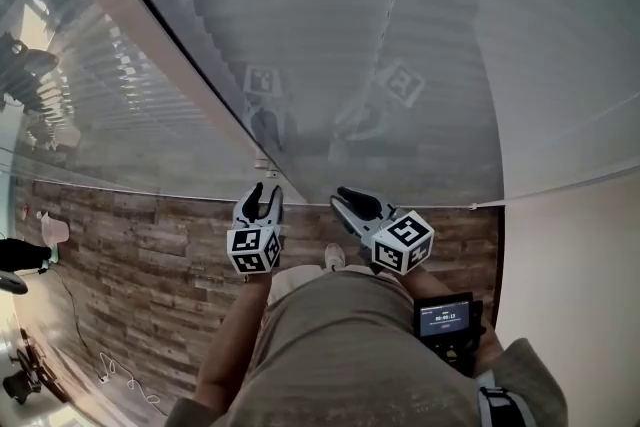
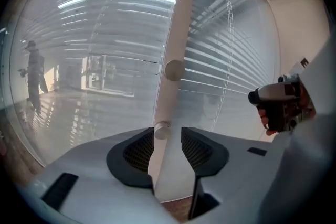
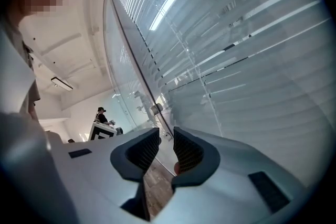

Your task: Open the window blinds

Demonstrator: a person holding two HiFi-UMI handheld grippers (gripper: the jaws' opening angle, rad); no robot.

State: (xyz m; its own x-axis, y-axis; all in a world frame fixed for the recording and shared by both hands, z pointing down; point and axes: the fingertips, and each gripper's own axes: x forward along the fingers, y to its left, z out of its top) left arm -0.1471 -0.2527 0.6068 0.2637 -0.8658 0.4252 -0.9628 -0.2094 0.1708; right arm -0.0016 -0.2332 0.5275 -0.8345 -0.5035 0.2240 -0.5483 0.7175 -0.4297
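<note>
You stand on a floor (image 1: 150, 255) of weathered wood-look planks that runs up to the foot of the glass wall (image 1: 330, 45). One shoe (image 1: 334, 258) rests on it near the glass. A thin white cable (image 1: 115, 373) lies loose to your left.

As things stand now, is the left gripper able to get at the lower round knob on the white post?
Probably yes: the left gripper is open, the lower knob sits between its tips, and nothing stands in front of it.

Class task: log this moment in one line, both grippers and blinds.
left gripper: open, round knob ahead, ungripped | right gripper: open, empty | blinds: lowered
</note>
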